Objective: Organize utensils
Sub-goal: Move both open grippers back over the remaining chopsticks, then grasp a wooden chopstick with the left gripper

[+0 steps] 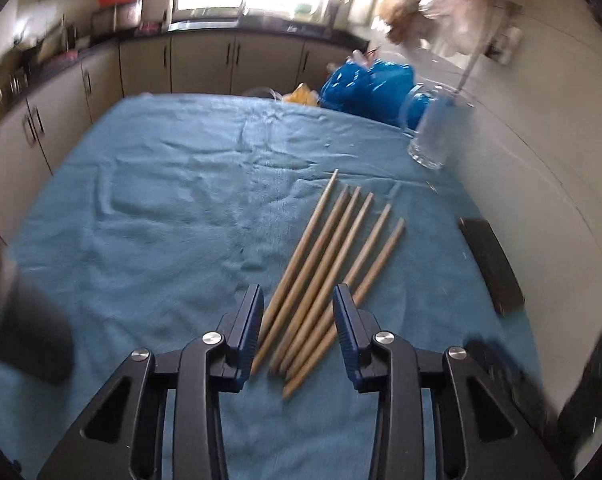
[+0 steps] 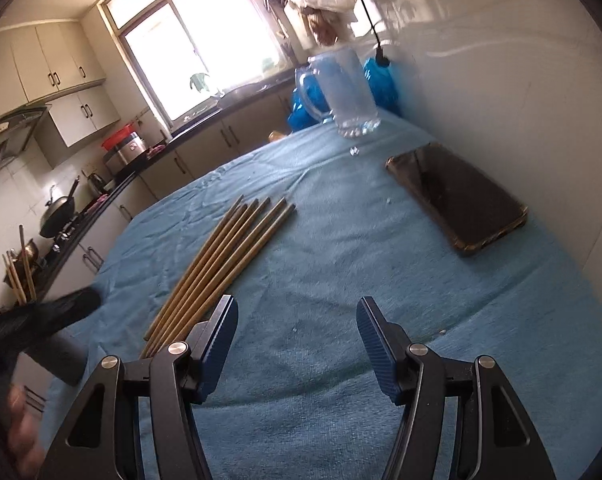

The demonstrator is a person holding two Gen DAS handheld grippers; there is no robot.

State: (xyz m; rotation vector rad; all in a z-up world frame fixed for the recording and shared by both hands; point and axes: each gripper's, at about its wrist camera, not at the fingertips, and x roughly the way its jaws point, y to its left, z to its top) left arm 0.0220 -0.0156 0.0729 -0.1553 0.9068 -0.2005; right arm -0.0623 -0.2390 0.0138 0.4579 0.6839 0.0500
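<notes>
Where they lie side by side, six wooden chopsticks (image 1: 329, 272) run diagonally, narrow tips far-right toward a glass mug (image 1: 431, 128). Blue towel (image 1: 141, 200) covers the table; a phone (image 2: 457, 196) lies near the wall; kitchen cabinets behind. Left gripper (image 1: 297, 332) straddles their thick ends, pads apart, nothing gripped. Right gripper (image 2: 295, 340) gapes wide, empty.

Blue-clothed table (image 1: 141, 184) with wooden chopsticks (image 1: 333, 264), glass mug (image 2: 347, 92), dark phone (image 2: 457, 196).

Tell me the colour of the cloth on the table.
Blue; the cloth shows best in the right wrist view.
</notes>
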